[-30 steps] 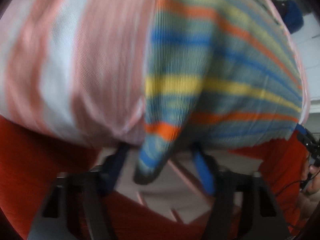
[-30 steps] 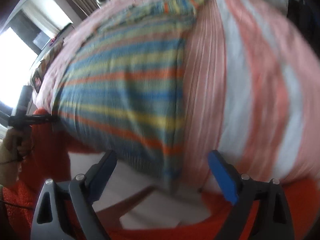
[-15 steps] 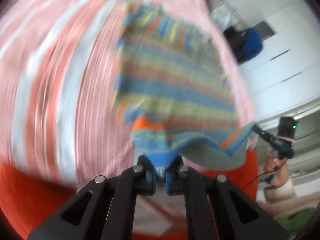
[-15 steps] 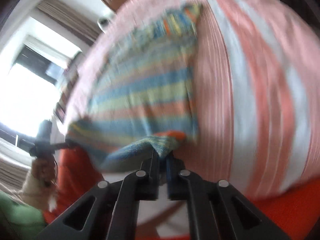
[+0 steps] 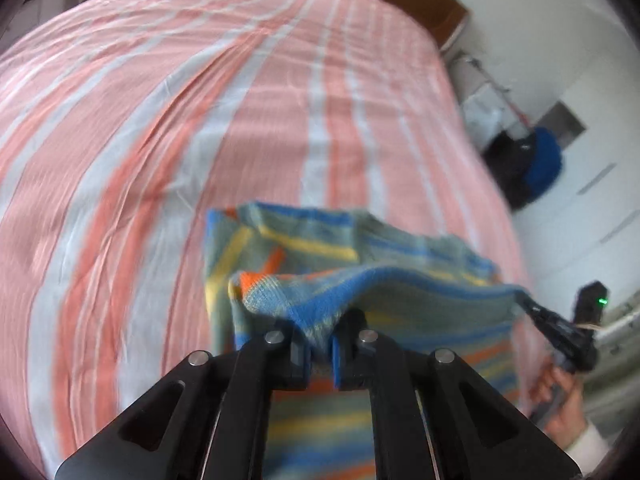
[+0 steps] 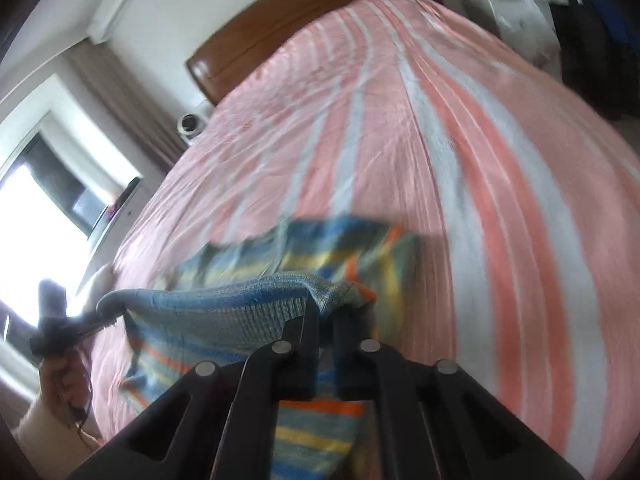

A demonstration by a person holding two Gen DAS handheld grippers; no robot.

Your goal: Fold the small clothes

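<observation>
A small knitted garment (image 5: 400, 304) with blue, yellow, orange and grey-green stripes is held up over the bed, its near edge stretched between the two grippers. My left gripper (image 5: 320, 354) is shut on the left corner of that edge. My right gripper (image 6: 326, 320) is shut on the right corner; it also shows at the right of the left wrist view (image 5: 560, 328). The garment (image 6: 224, 312) doubles over itself, its far part lying on the bedspread. The left gripper shows at the left of the right wrist view (image 6: 68, 326).
The bed is covered by a pink, orange and white striped bedspread (image 5: 200, 100). A wooden headboard (image 6: 304, 12) stands at the far end. A window (image 6: 36, 208) is to the left. Dark and blue bags (image 5: 536, 164) and white cupboards stand to the right of the bed.
Both grippers closed on the near corners of the striped garment and lifted that edge up and forward over the rest of it. The views now show the whole bed.
</observation>
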